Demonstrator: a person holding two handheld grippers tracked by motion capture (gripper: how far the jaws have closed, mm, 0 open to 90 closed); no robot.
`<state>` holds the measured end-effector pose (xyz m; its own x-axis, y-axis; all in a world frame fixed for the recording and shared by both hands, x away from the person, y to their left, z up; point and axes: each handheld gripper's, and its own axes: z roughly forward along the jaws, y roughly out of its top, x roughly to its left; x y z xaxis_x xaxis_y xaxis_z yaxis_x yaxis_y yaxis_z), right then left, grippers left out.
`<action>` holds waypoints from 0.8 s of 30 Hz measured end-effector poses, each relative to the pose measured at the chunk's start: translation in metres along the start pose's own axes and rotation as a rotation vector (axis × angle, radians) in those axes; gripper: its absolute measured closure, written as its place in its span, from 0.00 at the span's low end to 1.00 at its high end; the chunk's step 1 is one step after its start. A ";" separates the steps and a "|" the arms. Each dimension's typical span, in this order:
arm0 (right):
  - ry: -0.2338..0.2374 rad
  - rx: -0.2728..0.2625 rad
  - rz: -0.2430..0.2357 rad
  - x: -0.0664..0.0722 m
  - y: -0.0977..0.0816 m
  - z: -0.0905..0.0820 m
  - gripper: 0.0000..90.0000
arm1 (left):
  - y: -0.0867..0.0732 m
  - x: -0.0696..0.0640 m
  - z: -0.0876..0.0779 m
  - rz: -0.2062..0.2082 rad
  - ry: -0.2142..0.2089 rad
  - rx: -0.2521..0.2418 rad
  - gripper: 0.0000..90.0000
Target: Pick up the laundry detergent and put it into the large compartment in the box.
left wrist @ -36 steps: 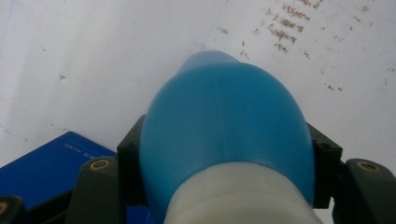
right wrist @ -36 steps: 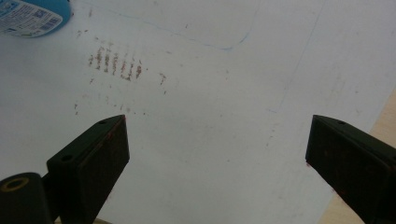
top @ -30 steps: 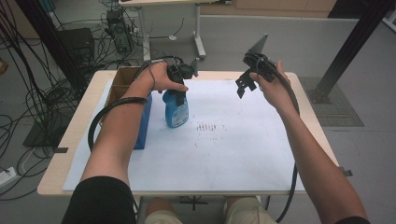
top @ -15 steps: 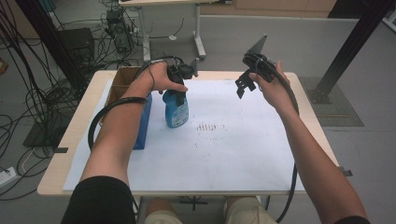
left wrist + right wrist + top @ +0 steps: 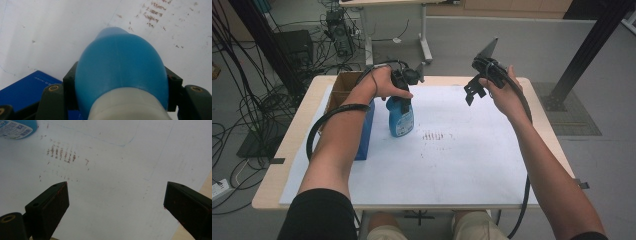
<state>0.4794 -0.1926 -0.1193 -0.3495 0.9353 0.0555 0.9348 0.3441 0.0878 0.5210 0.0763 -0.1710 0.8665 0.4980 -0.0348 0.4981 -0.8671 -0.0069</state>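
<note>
The left forearm reaches forward from the bottom of the high view, its hand (image 5: 379, 82) wrapped around the left tongs (image 5: 404, 92), which point downward with both jaws pressed against the sides of what they grip. The right arm stretches forward and up, its hand (image 5: 504, 95) holding the right tongs (image 5: 473, 92) raised above the surface, tilted downward, jaws spread wide apart with nothing between them.

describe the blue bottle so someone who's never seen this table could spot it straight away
Start at the white sheet covering the table, then go to its far left part beside the dark blue box. The blue bottle stands upright there, clamped in the left tongs; unlike the box it is lighter blue, rounded and labelled.
</note>
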 end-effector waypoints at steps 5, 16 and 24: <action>0.002 0.000 -0.001 0.000 0.000 0.000 0.07 | -0.001 0.000 0.000 -0.005 -0.001 -0.002 0.41; 0.002 -0.001 -0.001 0.000 0.000 0.000 0.07 | 0.000 0.000 0.000 -0.004 0.000 0.000 0.41; 0.003 -0.002 0.001 0.001 0.000 0.000 0.07 | -0.001 -0.001 0.000 -0.007 0.001 -0.002 0.41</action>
<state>0.4788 -0.1918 -0.1196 -0.3489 0.9353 0.0589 0.9350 0.3432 0.0898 0.5200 0.0769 -0.1709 0.8630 0.5041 -0.0334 0.5043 -0.8635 -0.0048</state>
